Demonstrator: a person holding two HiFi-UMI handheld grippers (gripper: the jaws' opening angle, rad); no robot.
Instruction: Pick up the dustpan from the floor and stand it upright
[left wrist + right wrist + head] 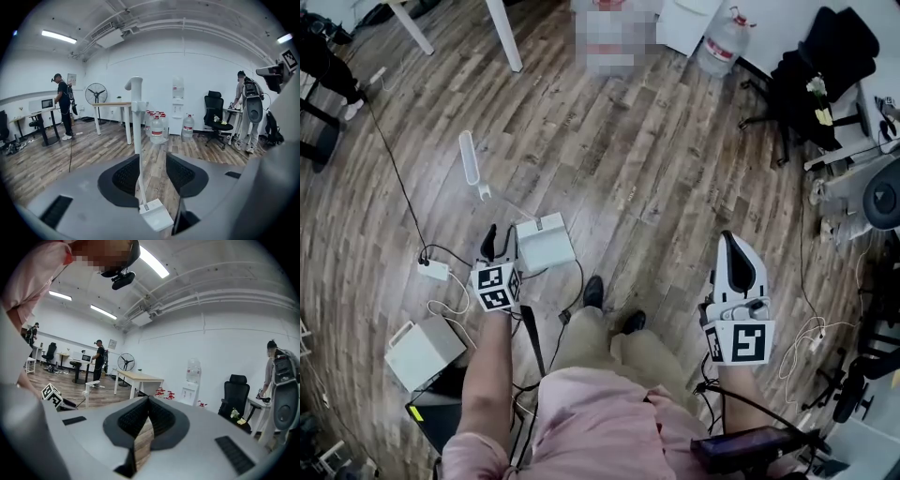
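Note:
The white dustpan point(546, 242) stands upright on the wood floor, its long handle point(470, 159) rising towards the camera. My left gripper point(500, 242) is right beside the pan, on its left. In the left gripper view the thin handle point(137, 140) runs up between the two jaws, close to the left pad, with the pan point(156, 214) at the bottom. The left gripper point(152, 171) is open and its pads do not press on the handle. My right gripper point(738, 265) hangs off to the right, far from the dustpan. Its tips meet, so the right gripper point(148, 404) is shut on nothing.
A white box point(424, 352) and a charger with cables point(434, 270) lie on the floor at left. My shoes point(593, 291) are just behind the pan. A water jug point(724, 42), a black chair point(825, 66) and table legs point(504, 33) stand farther off.

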